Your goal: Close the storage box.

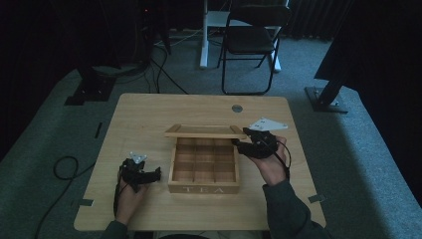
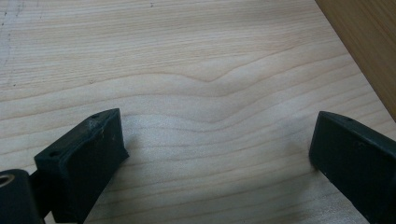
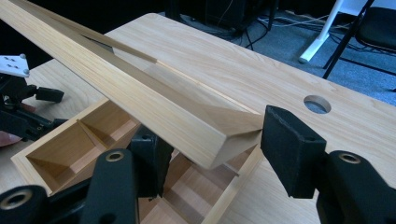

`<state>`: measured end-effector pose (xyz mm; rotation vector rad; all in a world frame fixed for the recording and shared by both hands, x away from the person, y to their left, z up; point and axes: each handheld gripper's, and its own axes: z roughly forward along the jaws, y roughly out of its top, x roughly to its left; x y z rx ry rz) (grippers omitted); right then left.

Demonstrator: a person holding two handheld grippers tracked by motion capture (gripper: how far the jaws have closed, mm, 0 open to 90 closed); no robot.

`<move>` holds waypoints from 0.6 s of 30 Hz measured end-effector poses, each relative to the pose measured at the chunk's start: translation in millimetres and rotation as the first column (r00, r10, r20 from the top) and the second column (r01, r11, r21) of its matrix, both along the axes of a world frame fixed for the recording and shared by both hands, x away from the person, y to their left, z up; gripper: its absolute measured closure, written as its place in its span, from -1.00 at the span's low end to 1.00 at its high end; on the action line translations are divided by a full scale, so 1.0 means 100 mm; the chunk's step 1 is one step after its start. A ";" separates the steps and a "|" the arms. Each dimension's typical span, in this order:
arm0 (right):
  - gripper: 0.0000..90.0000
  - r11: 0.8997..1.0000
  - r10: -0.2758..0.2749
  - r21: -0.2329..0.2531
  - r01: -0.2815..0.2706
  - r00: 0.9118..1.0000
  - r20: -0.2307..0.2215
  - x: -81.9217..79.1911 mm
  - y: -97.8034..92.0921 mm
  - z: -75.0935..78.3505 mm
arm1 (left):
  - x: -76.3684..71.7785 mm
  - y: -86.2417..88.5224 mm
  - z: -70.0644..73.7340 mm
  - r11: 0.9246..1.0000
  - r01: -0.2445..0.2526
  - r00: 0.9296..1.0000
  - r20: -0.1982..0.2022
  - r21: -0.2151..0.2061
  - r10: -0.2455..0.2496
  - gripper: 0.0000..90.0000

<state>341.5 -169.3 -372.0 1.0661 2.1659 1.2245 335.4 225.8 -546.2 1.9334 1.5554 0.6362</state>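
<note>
A wooden tea box [image 1: 203, 188] marked TEA stands in the middle of the table, its empty compartments [image 3: 70, 149] showing. Its lid [image 1: 204, 131] is raised off the box at a slant on its back hinge. My right gripper [image 1: 239, 143] is at the lid's right front corner [image 3: 219, 140], with its jaws closed on that corner from both sides. My left gripper [image 1: 158, 173] rests low over the bare tabletop [image 2: 196, 70] just left of the box, jaws wide apart and nothing between them. The box's left wall [image 2: 369, 42] is at the edge of the left gripper view.
A round hole [image 1: 237, 108] is cut in the table behind the box. A black folding chair [image 1: 251, 40] and cables [image 1: 64, 167] are on the carpet beyond and beside the table. Bare table lies left, right and behind the box.
</note>
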 end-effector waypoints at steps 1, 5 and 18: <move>-0.03 1.000 0.000 0.002 0.000 1.000 -0.001 -0.01 0.00 -0.01 | 0.00 0.00 0.00 1.000 0.000 1.000 0.000 0.000 0.000 -0.92; -0.03 1.000 0.001 0.003 -0.001 1.000 -0.004 -0.03 -0.01 -0.03 | 0.00 0.00 0.00 1.000 0.003 1.000 -0.001 0.003 -0.003 -0.92; -0.03 1.000 -0.003 0.006 0.003 1.000 -0.005 -0.09 -0.01 -0.10 | 0.00 0.00 0.00 1.000 0.001 1.000 0.000 0.001 -0.001 -0.92</move>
